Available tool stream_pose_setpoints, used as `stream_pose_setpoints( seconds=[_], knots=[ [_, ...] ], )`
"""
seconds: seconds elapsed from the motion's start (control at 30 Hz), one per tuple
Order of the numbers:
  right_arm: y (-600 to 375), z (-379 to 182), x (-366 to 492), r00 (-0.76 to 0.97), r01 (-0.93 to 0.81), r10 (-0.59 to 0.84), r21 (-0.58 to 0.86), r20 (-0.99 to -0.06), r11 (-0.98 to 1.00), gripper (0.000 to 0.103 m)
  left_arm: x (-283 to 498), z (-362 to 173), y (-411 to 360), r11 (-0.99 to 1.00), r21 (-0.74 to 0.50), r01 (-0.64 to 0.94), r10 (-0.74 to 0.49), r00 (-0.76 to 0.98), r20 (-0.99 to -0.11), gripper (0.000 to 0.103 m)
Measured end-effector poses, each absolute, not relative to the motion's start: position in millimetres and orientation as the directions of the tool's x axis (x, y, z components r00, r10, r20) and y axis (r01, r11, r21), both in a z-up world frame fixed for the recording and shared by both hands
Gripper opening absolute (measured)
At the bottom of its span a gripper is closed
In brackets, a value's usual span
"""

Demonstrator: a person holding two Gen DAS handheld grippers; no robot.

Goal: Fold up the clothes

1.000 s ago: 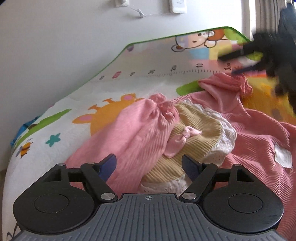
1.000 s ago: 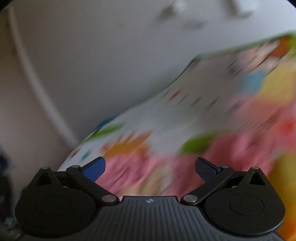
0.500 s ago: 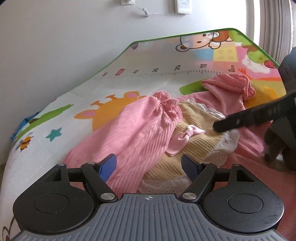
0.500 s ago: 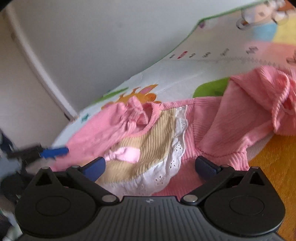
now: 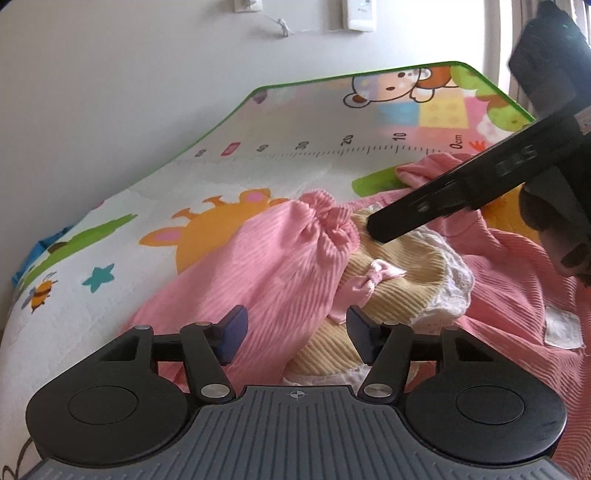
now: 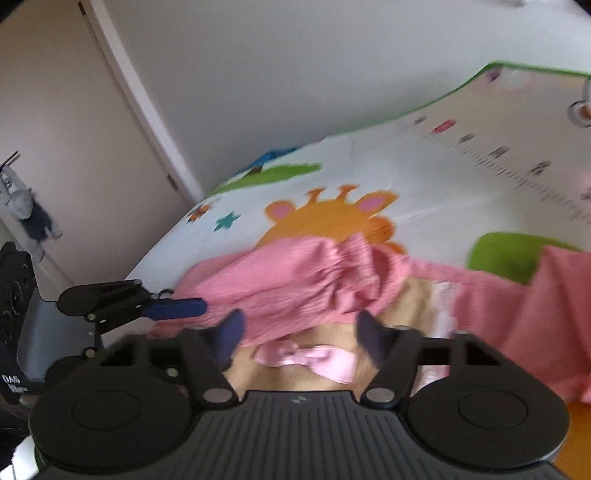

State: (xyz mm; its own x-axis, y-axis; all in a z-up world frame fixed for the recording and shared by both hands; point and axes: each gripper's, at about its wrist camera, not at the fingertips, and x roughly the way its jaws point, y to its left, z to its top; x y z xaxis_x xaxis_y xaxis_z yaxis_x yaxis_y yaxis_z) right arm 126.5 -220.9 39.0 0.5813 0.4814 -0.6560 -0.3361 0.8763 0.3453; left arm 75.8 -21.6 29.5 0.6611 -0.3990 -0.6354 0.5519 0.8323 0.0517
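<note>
A pink ribbed child's garment (image 5: 280,269) with a yellow ribbed front panel (image 5: 399,291), white lace trim and a small pink bow (image 5: 373,277) lies crumpled on a cartoon play mat (image 5: 221,199). One sleeve with a gathered cuff (image 5: 328,218) lies folded over the front. My left gripper (image 5: 293,330) is open and empty just above the sleeve. My right gripper (image 6: 299,334) is open and empty, low over the bow (image 6: 314,360) and cuff (image 6: 347,266); it shows in the left wrist view (image 5: 380,230) with a fingertip by the cuff.
The mat (image 6: 369,173) covers a raised surface against a white wall (image 5: 147,74), with wall sockets (image 5: 358,14) above. A door frame (image 6: 140,110) stands to the left. The second sleeve (image 5: 424,170) lies at the far right.
My right gripper has swung in from the right and come down over the cuff and bow. My left gripper has narrowed its opening a little and stayed over the sleeve.
</note>
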Motion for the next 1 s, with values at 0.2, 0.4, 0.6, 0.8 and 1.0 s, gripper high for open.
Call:
stream_pose_setpoints(
  seconds=[0.2,0.4,0.6,0.8,1.0],
  knots=[
    [-213.7,10.0,161.6,0.598,-0.277,0.426,0.324,-0.679,0.905,0.045,86.1,24.5,-18.5,0.857,0.063,0.512,-0.354,0.672,-0.651,0.05],
    [-219.4,-14.1,186.0,0.613,-0.246,0.463,0.402,-0.641,0.882,0.037,90.9,16.4,-20.8,0.86,0.07,0.506,-0.338,0.665,-0.666,0.041],
    [-217.0,-7.8,178.3,0.59,-0.304,0.591,0.526,-0.551,0.794,0.009,84.8,26.0,-19.8,0.855,0.032,0.517,-0.38,0.668,-0.639,0.01],
    [-238.3,48.6,134.2,0.648,-0.374,0.625,0.533,-0.436,0.759,0.009,56.9,65.9,-32.0,0.782,-0.035,0.622,-0.54,0.649,-0.535,0.008],
    [-259.0,77.5,99.2,0.801,-0.285,0.354,0.214,-0.483,0.935,0.034,41.2,65.3,-59.9,0.718,0.028,0.695,-0.575,0.616,-0.539,0.034]
  ],
)
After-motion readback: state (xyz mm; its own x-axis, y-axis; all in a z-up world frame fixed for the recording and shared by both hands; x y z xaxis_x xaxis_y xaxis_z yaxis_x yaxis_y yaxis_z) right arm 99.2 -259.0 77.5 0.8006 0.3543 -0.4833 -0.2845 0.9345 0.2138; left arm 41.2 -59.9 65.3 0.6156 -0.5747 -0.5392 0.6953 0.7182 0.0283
